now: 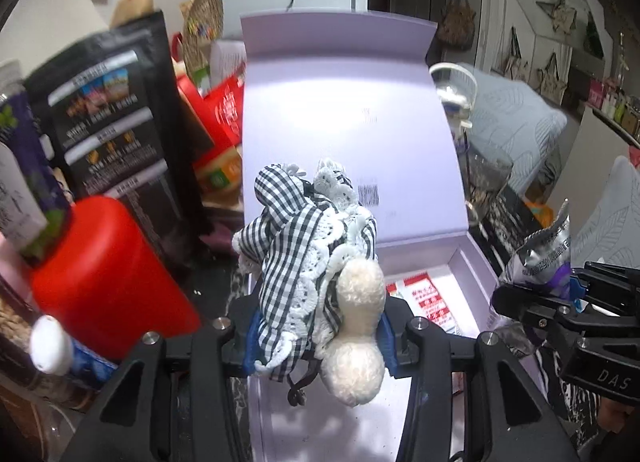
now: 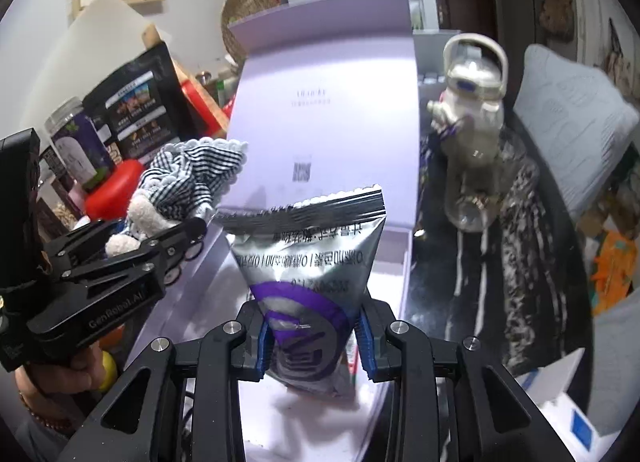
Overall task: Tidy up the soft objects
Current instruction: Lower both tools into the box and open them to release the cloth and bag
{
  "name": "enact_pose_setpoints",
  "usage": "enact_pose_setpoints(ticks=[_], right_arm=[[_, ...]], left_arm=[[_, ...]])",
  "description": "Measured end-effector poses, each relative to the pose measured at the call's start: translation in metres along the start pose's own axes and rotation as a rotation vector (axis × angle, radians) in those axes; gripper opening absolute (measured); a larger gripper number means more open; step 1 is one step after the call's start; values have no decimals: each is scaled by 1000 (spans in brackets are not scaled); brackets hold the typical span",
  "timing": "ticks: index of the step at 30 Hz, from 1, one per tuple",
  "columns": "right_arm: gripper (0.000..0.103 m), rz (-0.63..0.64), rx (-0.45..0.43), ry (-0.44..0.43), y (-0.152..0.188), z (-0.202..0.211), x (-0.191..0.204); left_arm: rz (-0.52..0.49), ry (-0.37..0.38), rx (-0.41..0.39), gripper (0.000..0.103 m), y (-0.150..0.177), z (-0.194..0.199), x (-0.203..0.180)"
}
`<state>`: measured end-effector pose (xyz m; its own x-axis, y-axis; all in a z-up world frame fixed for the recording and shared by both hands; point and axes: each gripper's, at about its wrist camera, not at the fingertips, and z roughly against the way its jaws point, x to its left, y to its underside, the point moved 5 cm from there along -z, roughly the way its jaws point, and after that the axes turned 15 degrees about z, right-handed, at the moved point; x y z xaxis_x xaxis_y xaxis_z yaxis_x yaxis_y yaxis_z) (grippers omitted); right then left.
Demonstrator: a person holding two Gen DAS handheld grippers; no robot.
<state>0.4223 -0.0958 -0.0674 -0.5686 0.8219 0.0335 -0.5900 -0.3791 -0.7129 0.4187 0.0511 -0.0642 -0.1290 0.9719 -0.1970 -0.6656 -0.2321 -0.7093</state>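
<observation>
Left wrist view: My left claw (image 1: 320,326) is squeezed on a soft toy (image 1: 316,262). It wears a checked cloth with white lace, and its fluffy white part bulges out between the blue pads.
Where the toy is: It hangs over the open purple box (image 1: 468,262), at the box's left side. I see a red and white packet (image 1: 430,300) lying inside the box.
Beside the box: A red bottle (image 1: 108,278) and a black bag (image 1: 116,117) stand close on the left. My right claw (image 1: 576,294) shows at the right edge with something silver.

Right wrist view: My right claw (image 2: 316,338) is squeezed on a silver and purple snack bag (image 2: 310,262). The pads pinch its lower part, and the crimped top points away from me.
Where the bag is: It is over the same purple box (image 2: 402,274), in front of the raised lid (image 2: 328,109).
Other claw: My left claw (image 2: 176,240) sits at the box's left edge with the soft toy (image 2: 188,177).
On the right: A white kettle (image 2: 472,101) stands on the dark surface (image 2: 516,221), well apart from the bag.

How I do this step well: I think both things go into the box. I should lower each one gently until it rests on the bottom, then let go. I should keep the two claws apart so they don't bump, and keep the toy clear of the red bottle.
</observation>
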Motion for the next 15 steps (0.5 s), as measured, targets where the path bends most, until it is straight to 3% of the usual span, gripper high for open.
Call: enact_pose_setpoints(ticks=[12,15], right_arm=[[35,34,100,12,14,-33,5],[46,36,145,27,18,-42,6]], left_arm=[[-51,-36,101,47,20,-32,-6],[-42,-25,146,48,24,-41,-6]])
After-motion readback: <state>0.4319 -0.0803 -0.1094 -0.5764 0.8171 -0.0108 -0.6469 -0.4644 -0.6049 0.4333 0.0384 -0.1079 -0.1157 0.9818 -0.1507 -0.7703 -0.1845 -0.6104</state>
